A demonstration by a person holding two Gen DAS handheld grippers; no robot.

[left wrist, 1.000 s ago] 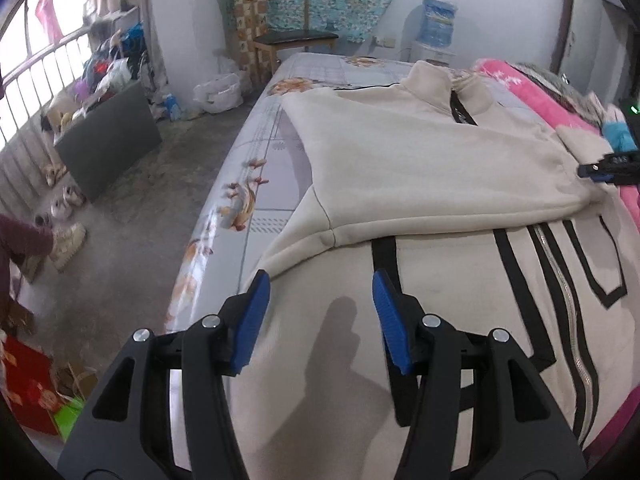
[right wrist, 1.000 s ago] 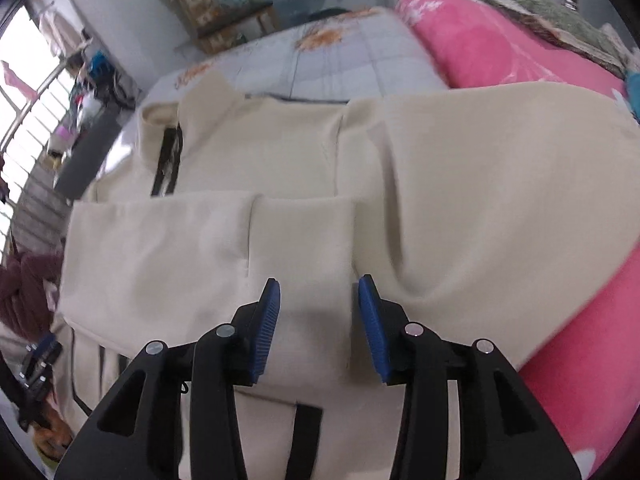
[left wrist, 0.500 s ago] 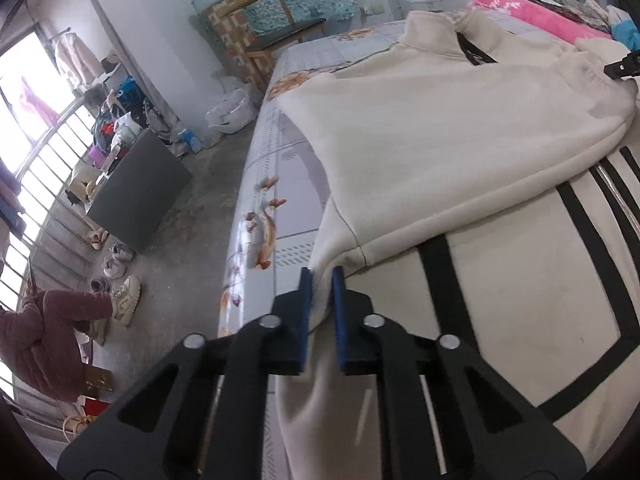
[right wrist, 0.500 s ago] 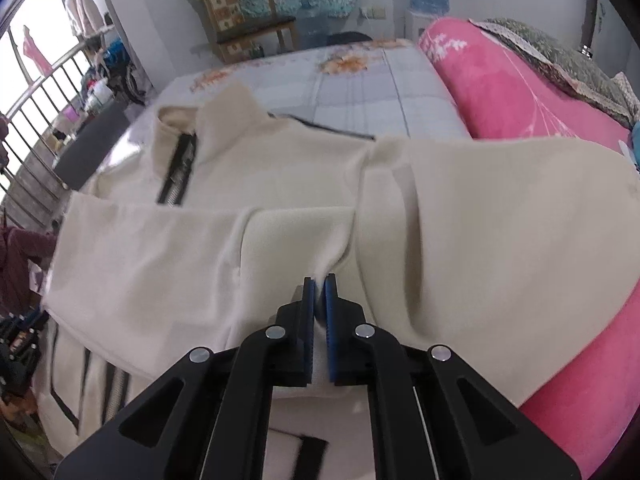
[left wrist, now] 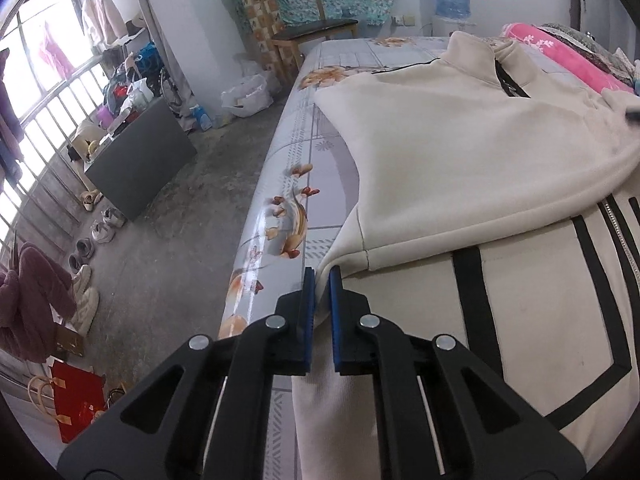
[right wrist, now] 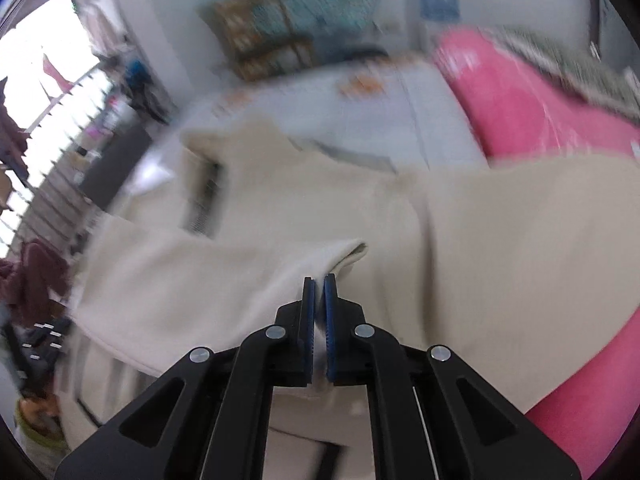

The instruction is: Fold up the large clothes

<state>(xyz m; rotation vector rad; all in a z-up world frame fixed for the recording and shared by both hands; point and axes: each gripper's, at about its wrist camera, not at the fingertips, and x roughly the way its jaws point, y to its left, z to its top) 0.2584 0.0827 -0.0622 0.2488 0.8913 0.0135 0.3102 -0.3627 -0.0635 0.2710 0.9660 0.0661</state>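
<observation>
At lower centre of the left wrist view, my left gripper has just closed, pinching the cream jacket at its edge by the bed side; a second ago its jaws stood wide apart. At lower centre of the blurred right wrist view, my right gripper clamps a raised fold of jacket sleeve, previously flat. I judge both corners secured for folding.

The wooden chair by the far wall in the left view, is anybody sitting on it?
No, the wooden chair has a bare dark seat and nobody sits on it.
</observation>
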